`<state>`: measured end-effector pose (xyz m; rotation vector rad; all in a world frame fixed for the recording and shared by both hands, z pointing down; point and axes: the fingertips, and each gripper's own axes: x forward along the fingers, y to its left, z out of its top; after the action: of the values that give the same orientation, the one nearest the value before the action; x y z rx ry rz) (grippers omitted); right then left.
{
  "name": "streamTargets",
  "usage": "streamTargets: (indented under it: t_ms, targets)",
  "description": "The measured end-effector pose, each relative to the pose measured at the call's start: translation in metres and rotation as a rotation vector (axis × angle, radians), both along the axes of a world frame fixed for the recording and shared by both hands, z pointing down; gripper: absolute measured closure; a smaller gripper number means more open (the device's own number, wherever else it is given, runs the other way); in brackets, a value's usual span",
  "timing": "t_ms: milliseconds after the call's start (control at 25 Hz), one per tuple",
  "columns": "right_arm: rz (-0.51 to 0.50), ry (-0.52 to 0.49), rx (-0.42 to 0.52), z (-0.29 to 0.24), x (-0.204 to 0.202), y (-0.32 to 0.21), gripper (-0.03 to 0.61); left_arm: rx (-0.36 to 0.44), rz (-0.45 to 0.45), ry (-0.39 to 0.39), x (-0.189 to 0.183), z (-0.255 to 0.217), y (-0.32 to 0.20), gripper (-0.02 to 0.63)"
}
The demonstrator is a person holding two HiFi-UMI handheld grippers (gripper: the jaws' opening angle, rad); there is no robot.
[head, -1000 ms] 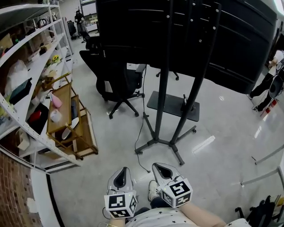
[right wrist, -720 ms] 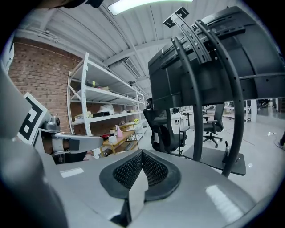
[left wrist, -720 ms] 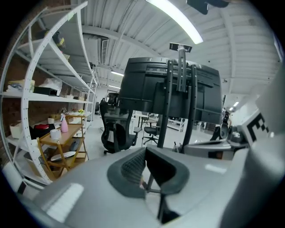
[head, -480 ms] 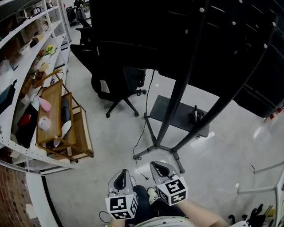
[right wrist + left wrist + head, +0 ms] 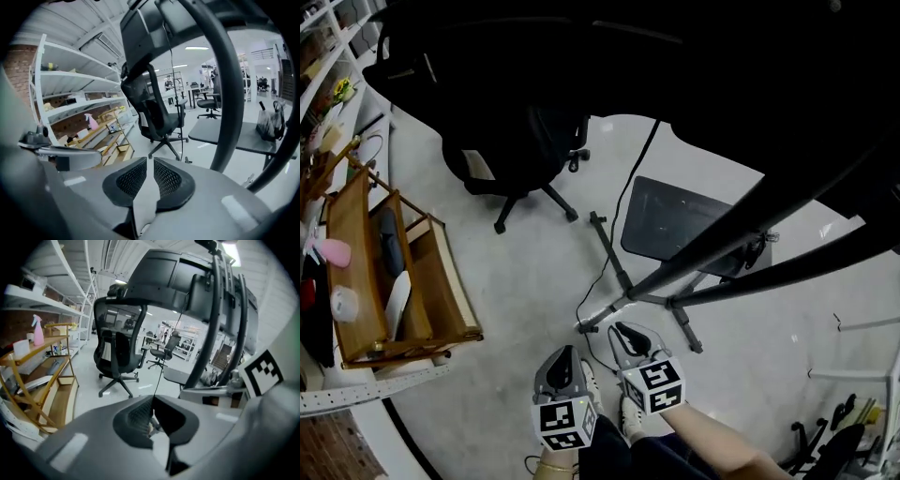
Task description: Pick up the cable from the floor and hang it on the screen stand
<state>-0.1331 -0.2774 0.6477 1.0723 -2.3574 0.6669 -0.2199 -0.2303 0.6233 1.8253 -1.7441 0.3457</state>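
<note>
Both claws are clenched on nothing right now. The left claw and right claw hover low, just in front of the splayed feet of the black metal screen stand. The thin black cable drops down beside the stand and trails over the pale floor past those feet, with its loose end near the right claw's tip.

Main risk as I see it: the cable is skinny and lies flat, so a claw could close on air or scrape the floor. It also runs right by a stand foot (it looks like it crosses one), so a careless pull might snag it there, or yank whatever it's plugged into.
</note>
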Motion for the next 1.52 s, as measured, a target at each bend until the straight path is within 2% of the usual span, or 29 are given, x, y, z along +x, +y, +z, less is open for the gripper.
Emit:
streamTargets:
  t_ms: [280,480,640,760,840,1000,1120,1280,1400,1520]
  targets:
    - [0.133,0.056,-0.140,0.178,-0.017,-0.097,0.500,-0.034,0.091,-0.047,-0.035,0.144,-0.080,0.606]
    - [0.164,0.150,-0.169,0.286,-0.021,-0.130,0.472,-0.076,0.122,-0.049,-0.049,0.244,-0.107,0.606]
    - [0.174,0.182,-0.185,0.345,-0.025,-0.146,0.474,-0.134,0.128,-0.045,-0.048,0.312,-0.112,0.606]
    - [0.193,0.203,-0.192,0.368,-0.026,-0.156,0.499,-0.149,0.151,-0.056,-0.043,0.337,-0.113,0.606]
    - [0.192,0.220,-0.180,0.375,-0.025,-0.159,0.550,-0.151,0.158,-0.044,-0.040,0.343,-0.113,0.606]
    - [0.145,0.214,-0.172,0.372,-0.029,-0.146,0.557,-0.152,0.157,-0.040,-0.040,0.336,-0.106,0.606]
    - [0.081,0.208,-0.163,0.357,-0.037,-0.120,0.558,-0.131,0.186,-0.070,-0.038,0.314,-0.101,0.606]
    - [0.022,0.149,-0.191,0.320,-0.046,-0.073,0.558,-0.117,0.201,-0.103,-0.033,0.279,-0.081,0.606]
    - [-0.023,0.092,-0.230,0.282,-0.048,-0.027,0.558,-0.128,0.169,-0.106,-0.030,0.245,-0.048,0.606]
    - [-0.039,0.055,-0.230,0.243,-0.047,0.004,0.559,-0.131,0.137,-0.106,-0.024,0.212,-0.017,0.606]
